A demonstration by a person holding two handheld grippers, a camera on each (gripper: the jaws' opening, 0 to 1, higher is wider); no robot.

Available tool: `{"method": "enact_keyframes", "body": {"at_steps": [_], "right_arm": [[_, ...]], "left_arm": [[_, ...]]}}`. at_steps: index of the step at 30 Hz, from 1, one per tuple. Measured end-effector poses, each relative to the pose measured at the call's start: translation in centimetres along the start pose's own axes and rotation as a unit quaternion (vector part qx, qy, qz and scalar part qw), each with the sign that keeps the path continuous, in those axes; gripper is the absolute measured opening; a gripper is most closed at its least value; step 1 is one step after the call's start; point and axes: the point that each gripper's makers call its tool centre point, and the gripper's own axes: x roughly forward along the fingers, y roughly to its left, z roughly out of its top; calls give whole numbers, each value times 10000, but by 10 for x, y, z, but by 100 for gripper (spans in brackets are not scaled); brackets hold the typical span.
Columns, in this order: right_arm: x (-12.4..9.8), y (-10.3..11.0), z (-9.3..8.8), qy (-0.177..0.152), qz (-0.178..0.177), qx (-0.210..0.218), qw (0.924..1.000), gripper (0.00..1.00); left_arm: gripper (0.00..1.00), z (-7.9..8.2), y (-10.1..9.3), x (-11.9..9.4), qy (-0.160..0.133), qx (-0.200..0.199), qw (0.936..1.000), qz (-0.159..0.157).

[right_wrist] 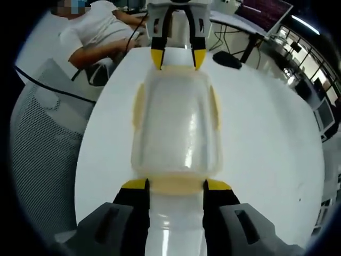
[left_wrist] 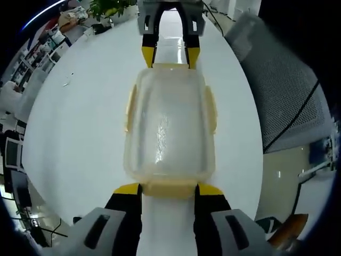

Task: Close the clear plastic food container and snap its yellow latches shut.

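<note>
The clear plastic container (left_wrist: 169, 125) lies lengthwise on the white table (left_wrist: 80, 122), its lid on top. Pale yellow latches sit on its long sides (left_wrist: 129, 109) and at both ends. My left gripper (left_wrist: 169, 189) is open, its yellow-tipped jaws flanking the near end latch (left_wrist: 169, 186). My right gripper (left_wrist: 170, 56) stands open at the far end. In the right gripper view the same container (right_wrist: 176, 128) runs away from my right gripper (right_wrist: 176, 185), whose jaws flank the end latch (right_wrist: 176, 184). My left gripper (right_wrist: 176, 58) faces it from the far end.
A grey mesh chair back (left_wrist: 282, 90) stands beside the table, also the mesh chair (right_wrist: 42, 133) at the left. A seated person (right_wrist: 101, 32) is at the table's far edge, near a dark object (right_wrist: 226, 58). A plant (left_wrist: 109, 8) stands beyond.
</note>
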Motion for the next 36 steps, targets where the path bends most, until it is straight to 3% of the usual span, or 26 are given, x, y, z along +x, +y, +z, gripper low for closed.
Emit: {"method": "enact_keyframes", "body": {"at_steps": [10, 36], "right_arm": [[-21, -2, 0, -96, -80, -165, 9998, 35], [-73, -5, -31, -157, -211, -148, 9995, 35]], "left_arm": [[31, 9, 2, -12, -26, -44, 9999, 108], [31, 71, 6, -31, -93, 22, 9998, 195]]}}
